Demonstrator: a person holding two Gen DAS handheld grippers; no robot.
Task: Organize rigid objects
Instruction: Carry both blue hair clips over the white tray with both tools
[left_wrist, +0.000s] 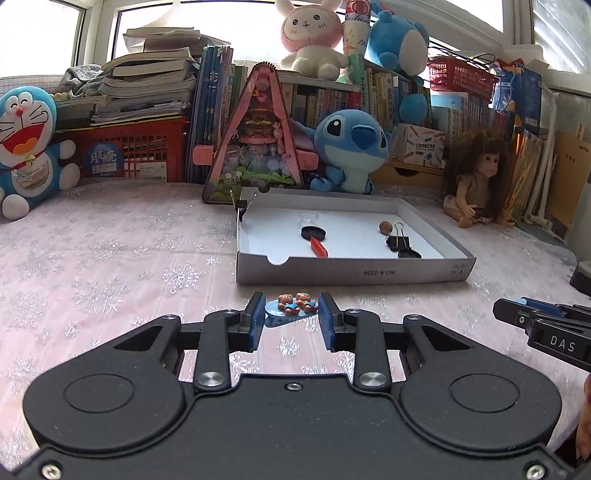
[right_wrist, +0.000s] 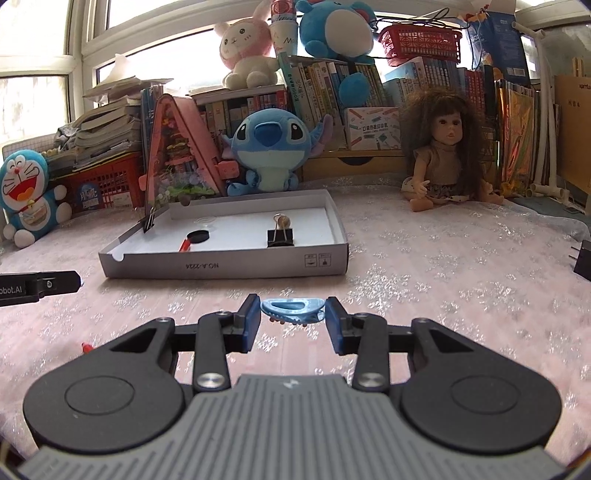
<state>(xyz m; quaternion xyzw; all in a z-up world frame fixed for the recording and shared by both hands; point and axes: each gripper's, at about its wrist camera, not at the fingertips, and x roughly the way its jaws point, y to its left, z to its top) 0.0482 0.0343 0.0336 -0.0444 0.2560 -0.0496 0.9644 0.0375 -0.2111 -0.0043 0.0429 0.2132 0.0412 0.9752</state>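
Note:
My left gripper (left_wrist: 291, 306) is shut on a light blue clip with two small bear figures (left_wrist: 293, 304), held just above the cloth in front of the shallow white box (left_wrist: 354, 271). My right gripper (right_wrist: 291, 312) is shut on a blue toothed hair clip (right_wrist: 291, 308), also short of the white box (right_wrist: 221, 266). Inside the box lie a black disc (left_wrist: 314, 233) with a red piece (left_wrist: 319, 249), a clear cup (left_wrist: 308, 218), a brown ball (left_wrist: 385, 227) and a black binder clip (left_wrist: 399, 240). Another binder clip (left_wrist: 242, 206) grips the box's left wall.
Plush toys, a doll (right_wrist: 443, 155), a pink triangular toy house (left_wrist: 255, 140), books and red baskets line the back of the table. A small red piece (right_wrist: 86, 347) lies on the cloth at the left. A black plug (right_wrist: 583, 260) sits at the right edge.

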